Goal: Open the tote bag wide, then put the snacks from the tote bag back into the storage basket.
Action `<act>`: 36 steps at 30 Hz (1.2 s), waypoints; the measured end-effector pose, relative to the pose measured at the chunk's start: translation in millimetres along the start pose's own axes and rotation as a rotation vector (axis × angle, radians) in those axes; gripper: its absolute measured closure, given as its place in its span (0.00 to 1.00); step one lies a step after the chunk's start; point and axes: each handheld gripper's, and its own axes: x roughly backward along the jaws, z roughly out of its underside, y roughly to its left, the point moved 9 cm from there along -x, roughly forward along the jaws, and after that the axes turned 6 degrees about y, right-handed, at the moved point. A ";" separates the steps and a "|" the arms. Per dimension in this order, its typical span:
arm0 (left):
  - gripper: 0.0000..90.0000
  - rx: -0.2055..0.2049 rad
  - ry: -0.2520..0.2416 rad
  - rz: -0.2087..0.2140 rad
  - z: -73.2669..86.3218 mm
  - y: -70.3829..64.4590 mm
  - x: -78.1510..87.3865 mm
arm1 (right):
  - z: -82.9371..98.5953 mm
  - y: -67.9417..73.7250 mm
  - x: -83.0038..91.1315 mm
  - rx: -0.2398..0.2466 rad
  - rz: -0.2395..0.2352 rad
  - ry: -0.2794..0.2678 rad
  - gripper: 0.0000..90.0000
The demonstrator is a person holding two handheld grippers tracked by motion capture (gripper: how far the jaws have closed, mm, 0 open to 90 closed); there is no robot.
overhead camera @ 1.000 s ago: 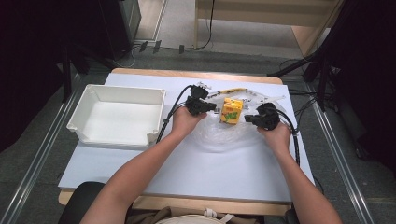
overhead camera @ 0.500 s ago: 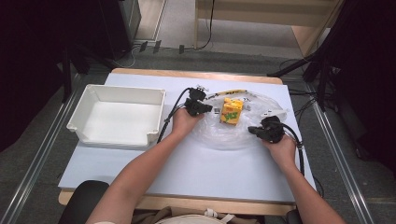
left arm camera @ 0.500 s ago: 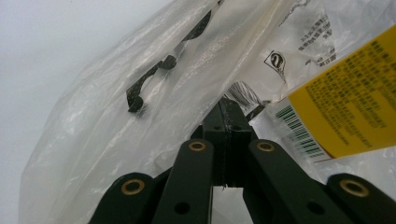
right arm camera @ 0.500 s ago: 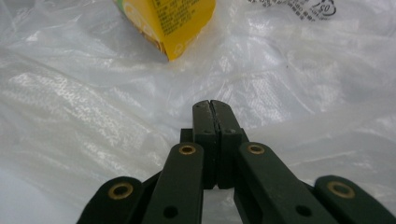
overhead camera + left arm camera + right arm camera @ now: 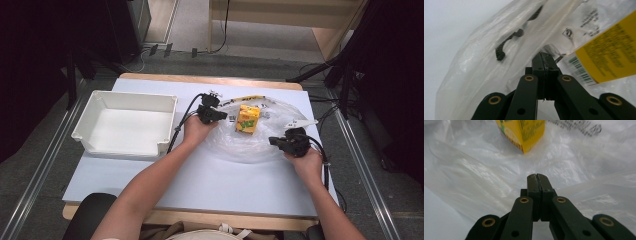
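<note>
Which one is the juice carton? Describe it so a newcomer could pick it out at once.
Start at the white table and skip the white bin on its left side. On the right half lies a crumpled clear plastic bag, with the yellow juice carton inside it. It is the one brightly coloured thing there.

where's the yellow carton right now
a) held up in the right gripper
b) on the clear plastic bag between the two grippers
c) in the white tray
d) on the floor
b: the yellow carton stands on the clear plastic bag, between the left gripper and right gripper.
</note>
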 end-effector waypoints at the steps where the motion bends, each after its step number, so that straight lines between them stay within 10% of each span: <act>1: 0.99 0.001 -0.015 0.016 -2.5 -3.4 4.2 | -5.4 1.7 7.0 -0.016 -0.008 -0.036 0.99; 8: 0.93 -0.036 -0.047 0.042 -8.4 -12.6 20.8 | -12.3 9.5 19.5 -0.028 -0.018 -0.059 0.95; 20: 0.55 -0.153 -0.059 0.069 -9.4 -31.2 42.2 | -13.5 31.2 31.6 -0.021 -0.039 -0.080 0.67; 36: 0.39 -0.231 -0.075 0.102 -9.1 -41.7 51.7 | -7.0 54.9 38.8 0.002 -0.079 -0.093 0.50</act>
